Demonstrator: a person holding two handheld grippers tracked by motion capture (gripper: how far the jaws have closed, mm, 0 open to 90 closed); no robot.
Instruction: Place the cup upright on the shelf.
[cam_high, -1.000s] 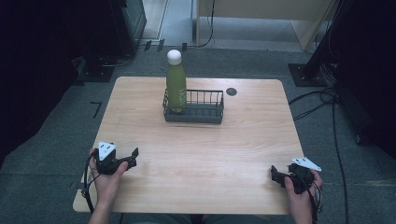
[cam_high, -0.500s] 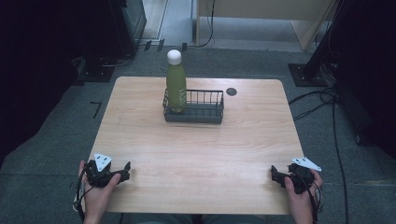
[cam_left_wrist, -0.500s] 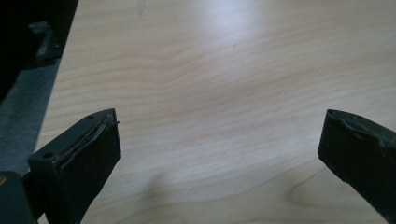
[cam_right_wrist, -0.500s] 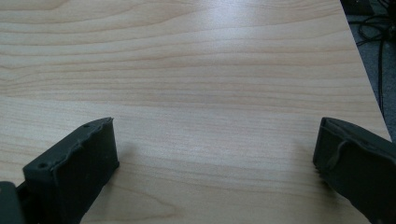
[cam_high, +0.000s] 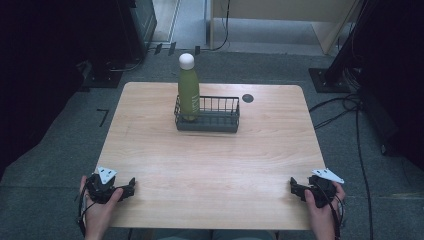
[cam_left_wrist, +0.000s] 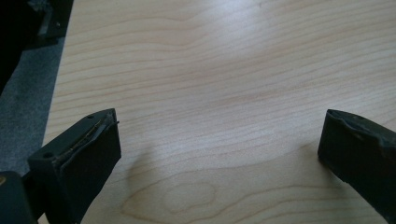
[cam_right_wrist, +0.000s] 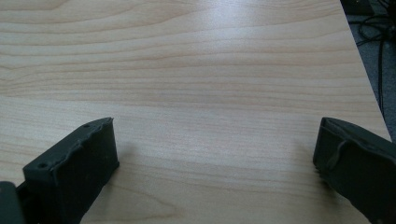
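With both the left gripper (cam_high: 131, 186) and right gripper (cam_high: 294, 188) resting spread and empty at the near corners, the green bottle (cam_high: 188, 90) is standing in the far basket's (cam_high: 220, 123) left end, probably wanting a slow, level reach.

Bottle (cam_high: 188, 90) base hidden behind basket (cam_high: 207, 122) wire; forearms cut off.

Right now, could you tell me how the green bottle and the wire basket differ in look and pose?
The green bottle is tall, upright and solid, with a white cap; the wire basket is low, wide, dark and open-barred. The bottle stands inside the basket at its left end, rising well above its rim, while the basket rests directly on the table. Both sit at the table's far side.
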